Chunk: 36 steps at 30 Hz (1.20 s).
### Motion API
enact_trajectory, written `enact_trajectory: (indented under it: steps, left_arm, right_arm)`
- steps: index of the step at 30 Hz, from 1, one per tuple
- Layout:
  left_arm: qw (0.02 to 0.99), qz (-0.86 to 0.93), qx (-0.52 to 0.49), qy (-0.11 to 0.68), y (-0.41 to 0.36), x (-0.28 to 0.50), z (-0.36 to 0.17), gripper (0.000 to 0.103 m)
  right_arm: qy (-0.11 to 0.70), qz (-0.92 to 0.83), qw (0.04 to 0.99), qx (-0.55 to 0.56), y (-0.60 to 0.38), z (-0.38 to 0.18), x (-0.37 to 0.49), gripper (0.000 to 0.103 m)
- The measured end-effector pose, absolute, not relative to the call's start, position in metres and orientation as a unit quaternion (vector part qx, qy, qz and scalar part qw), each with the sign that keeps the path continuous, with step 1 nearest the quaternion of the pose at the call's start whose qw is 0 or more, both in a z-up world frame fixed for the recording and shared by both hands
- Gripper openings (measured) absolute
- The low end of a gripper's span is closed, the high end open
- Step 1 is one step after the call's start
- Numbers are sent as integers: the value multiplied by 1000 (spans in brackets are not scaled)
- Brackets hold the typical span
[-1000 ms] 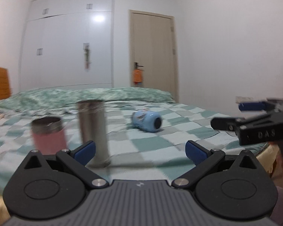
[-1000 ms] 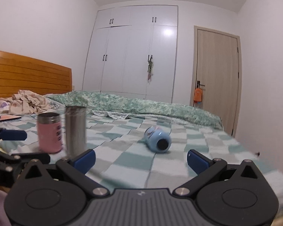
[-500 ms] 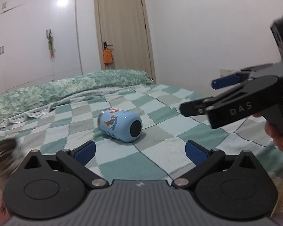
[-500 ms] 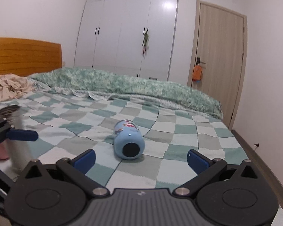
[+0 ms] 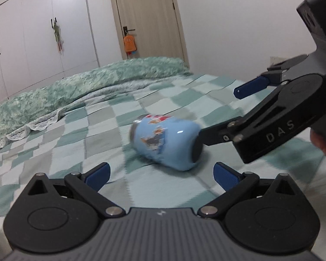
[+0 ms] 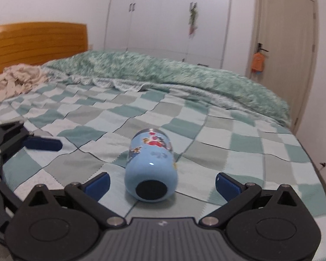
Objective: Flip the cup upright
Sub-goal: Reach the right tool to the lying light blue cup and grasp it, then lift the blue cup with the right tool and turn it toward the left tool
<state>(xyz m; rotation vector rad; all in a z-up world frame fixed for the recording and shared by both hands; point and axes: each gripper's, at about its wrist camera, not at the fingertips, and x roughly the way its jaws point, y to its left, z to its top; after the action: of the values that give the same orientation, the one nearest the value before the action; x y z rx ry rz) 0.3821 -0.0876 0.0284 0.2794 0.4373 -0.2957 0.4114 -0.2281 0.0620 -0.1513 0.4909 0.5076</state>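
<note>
A light blue cup (image 5: 166, 140) with cartoon pictures lies on its side on the checked bedspread, its black base towards both cameras. In the right wrist view the cup (image 6: 151, 171) lies just ahead of my open right gripper (image 6: 162, 181), between the lines of its blue pads, untouched. My left gripper (image 5: 160, 174) is open and empty, a little short of the cup. The right gripper also shows in the left wrist view (image 5: 269, 119), reaching in from the right beside the cup's base. The left gripper's finger (image 6: 42, 143) shows at the left of the right wrist view.
The checked bedspread (image 6: 217, 134) covers the bed. A green quilt (image 6: 163, 76) lies rolled along the far side. A wooden headboard (image 6: 37, 41) and crumpled cloth (image 6: 17, 82) are at the left. The bed's right edge (image 6: 315, 165) is close.
Both grippers have moved closer to the blue cup and turned towards it. The pink cup and steel tumbler at the left have left both views.
</note>
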Motion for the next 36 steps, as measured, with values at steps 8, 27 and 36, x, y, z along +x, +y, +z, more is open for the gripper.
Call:
enact_trajectory:
  steps: [8, 27, 36]
  left_arm:
    - [935, -173, 165, 264, -56, 433, 14, 103]
    - [920, -182, 170, 303, -40, 446, 9, 103]
    - [942, -134, 124, 281, -30, 358, 79, 103]
  right_arm:
    - [280, 260, 918, -105, -172, 51, 468, 103]
    - [357, 237, 903, -23, -174, 29, 498, 83]
    - [332, 234, 913, 22, -194, 94, 403, 83]
